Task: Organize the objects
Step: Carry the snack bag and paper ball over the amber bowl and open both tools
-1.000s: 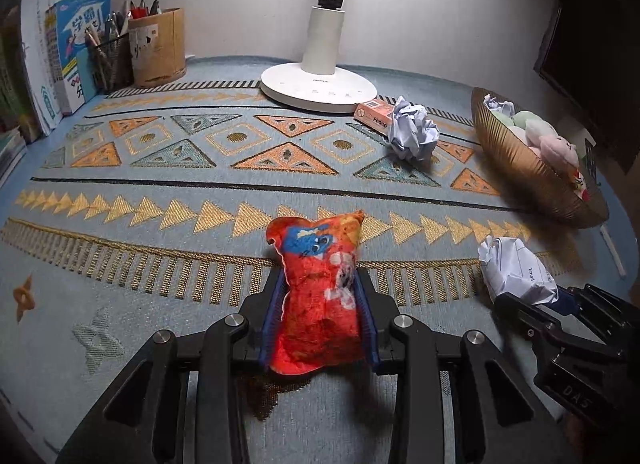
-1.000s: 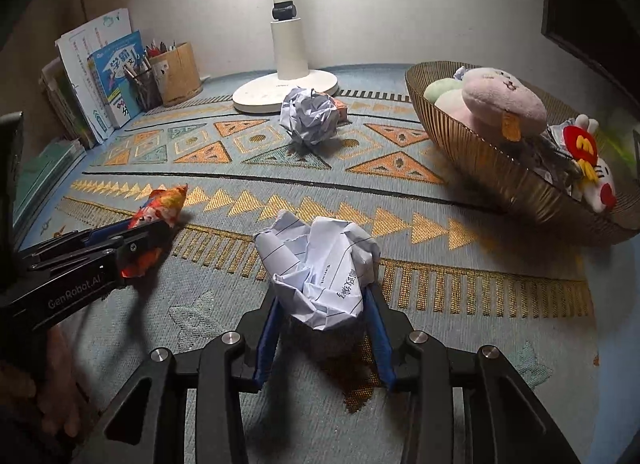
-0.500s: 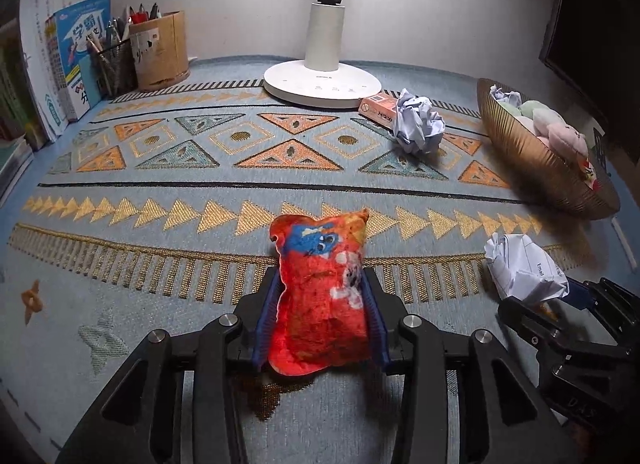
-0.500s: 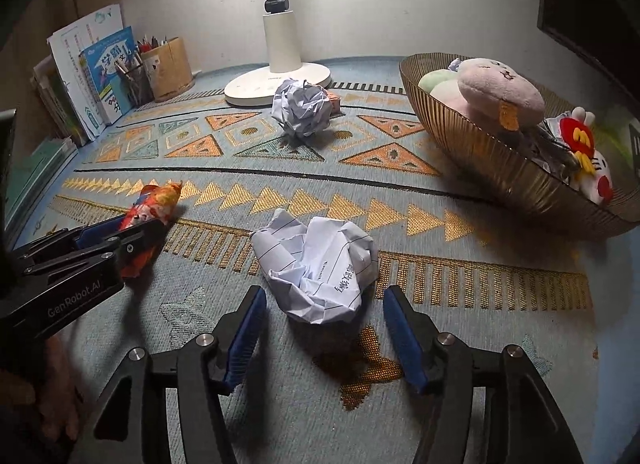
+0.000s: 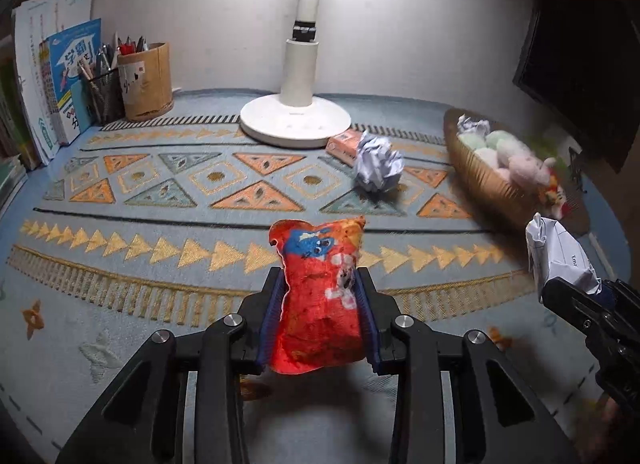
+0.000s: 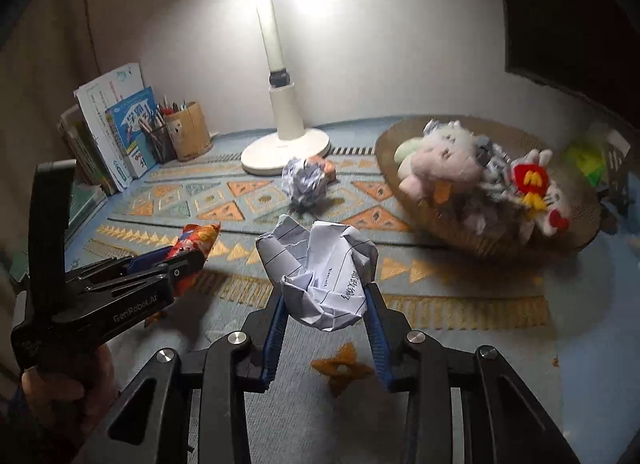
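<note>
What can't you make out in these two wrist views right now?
- Basket contents: blurred in both views; only plush toys and paper scraps can be told.
- Small orange box: half hidden behind the loose paper ball.
- Green item at right: blurred, unidentifiable.
- Print on the held paper ball: too small to read.

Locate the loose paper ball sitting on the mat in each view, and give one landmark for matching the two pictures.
Left wrist view: the paper ball is right of centre in the upper half, on the mat just right of the lamp base.
Right wrist view: the same ball is near the centre, just below and right of the lamp base.
Shared landmark: the white lamp base, with the ball in front of it.
</note>
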The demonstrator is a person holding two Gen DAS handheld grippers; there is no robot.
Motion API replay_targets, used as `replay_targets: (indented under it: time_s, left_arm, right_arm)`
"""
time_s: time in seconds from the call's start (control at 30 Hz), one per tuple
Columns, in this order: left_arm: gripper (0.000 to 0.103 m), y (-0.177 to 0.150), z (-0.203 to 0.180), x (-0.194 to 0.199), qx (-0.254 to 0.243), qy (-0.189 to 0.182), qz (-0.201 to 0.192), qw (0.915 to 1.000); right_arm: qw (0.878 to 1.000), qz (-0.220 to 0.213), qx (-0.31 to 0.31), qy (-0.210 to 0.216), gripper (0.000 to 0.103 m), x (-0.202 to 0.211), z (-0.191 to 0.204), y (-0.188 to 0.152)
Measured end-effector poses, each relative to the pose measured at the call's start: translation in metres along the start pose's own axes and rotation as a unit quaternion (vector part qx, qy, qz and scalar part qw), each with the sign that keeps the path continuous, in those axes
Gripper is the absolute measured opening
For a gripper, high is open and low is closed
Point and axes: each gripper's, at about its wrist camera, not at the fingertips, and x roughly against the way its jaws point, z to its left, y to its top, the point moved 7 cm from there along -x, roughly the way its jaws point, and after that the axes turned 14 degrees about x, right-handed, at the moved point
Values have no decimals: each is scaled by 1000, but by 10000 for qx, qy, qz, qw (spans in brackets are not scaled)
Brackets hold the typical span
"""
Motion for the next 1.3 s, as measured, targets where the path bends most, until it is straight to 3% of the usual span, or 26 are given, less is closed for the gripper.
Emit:
replay_targets:
  time_s: [0.1,0.2,0.37,0.47,0.53,0.57,0.6,0.83,1.03,1.13,1.2,1.3]
  left_arm:
    - [32,30,-47,18,-155,-476,-347,9981]
    - [32,58,-99,18,-344,-914,-451,9942]
    - [32,81,-171,-26,-633,-1369,-266,9882]
    - [34,81,-194,-61,-722,-1517,-102,9857]
    - [52,78,-201,-76,-796,-1484,-118,9856]
    - [69,77,-201,-83,-834,-1416,-71,9864]
    - [77,76,-199,-87,-823,-1409,-27,9866]
    - [77,63,-160,-65,-423,-1915,312,9801]
    - [77,55,-96,-3,-119,-1720,-96,9850]
    - [81,44,-53,22,49,-1402,-322,9896]
    - [101,35,-22,27,102,-996,-538,9935]
    - [102,22,15,17,143,-384,-660,9970]
  right_arm:
    - [9972,-446,-142,-579,38,39,-43,32]
    - [9911,-553,-595,-1051,38,52,-100,52]
    - [9815,-127,-1265,-1429,38,20,-178,63]
    - [9830,-30,-1310,-1283,39,-5,-195,74]
    - [9851,101,-1361,-1048,51,-21,-202,75]
    - [9846,184,-1390,-1047,59,-28,-204,73]
    - [9832,220,-1435,-1102,60,-31,-207,70]
    - [9834,183,-1568,-893,60,-22,-190,44]
    - [9919,-260,-1093,-599,60,14,-127,58]
    - [9959,-394,-682,-441,62,23,-79,57]
    - [9983,-329,-404,-267,62,14,-45,47]
    - [9998,-101,3,-153,62,-13,-3,25]
